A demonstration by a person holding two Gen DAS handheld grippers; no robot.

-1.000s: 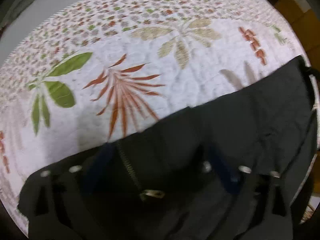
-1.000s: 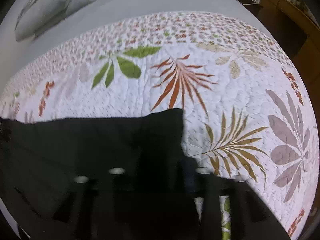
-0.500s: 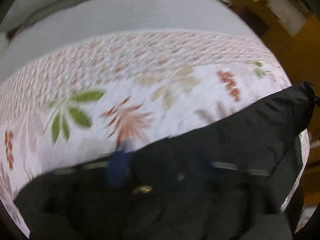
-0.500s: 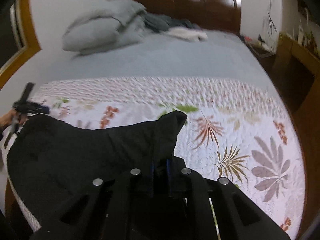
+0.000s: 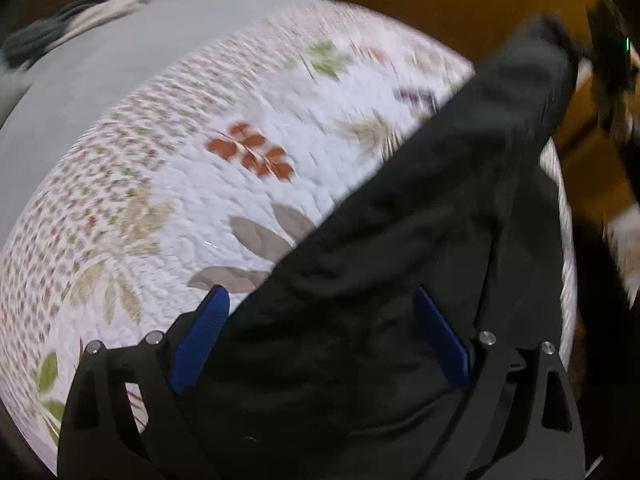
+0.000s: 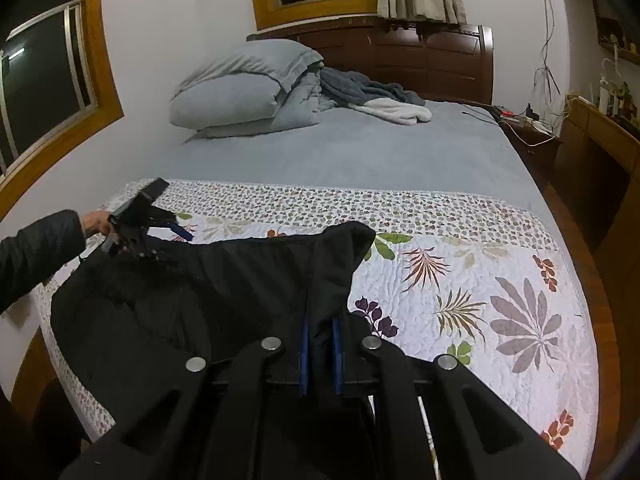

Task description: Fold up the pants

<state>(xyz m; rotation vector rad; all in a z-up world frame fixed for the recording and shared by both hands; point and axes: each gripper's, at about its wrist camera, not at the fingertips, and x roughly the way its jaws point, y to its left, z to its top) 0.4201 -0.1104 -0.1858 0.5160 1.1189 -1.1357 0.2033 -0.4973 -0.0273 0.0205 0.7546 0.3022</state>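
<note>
Black pants (image 6: 208,280) lie across the near end of a bed on a white floral quilt (image 6: 460,292). My right gripper (image 6: 320,322) is shut on a raised fold of the pants, lifted above the quilt. My left gripper (image 5: 320,296) is open, its blue fingers (image 5: 200,328) spread wide over the black cloth (image 5: 420,220), holding nothing. The left gripper also shows in the right wrist view (image 6: 176,236) at the pants' far left end, held by a hand in a dark sleeve.
Grey bedding and a pillow pile (image 6: 248,88) lie at the head of the bed by a dark wooden headboard (image 6: 432,60). A wooden desk (image 6: 600,136) stands to the right. Windows are on the left wall.
My left gripper has opened and let go of the pants' waist end and swung sideways. My right gripper has lifted and tilted up, still gripping the fold.
</note>
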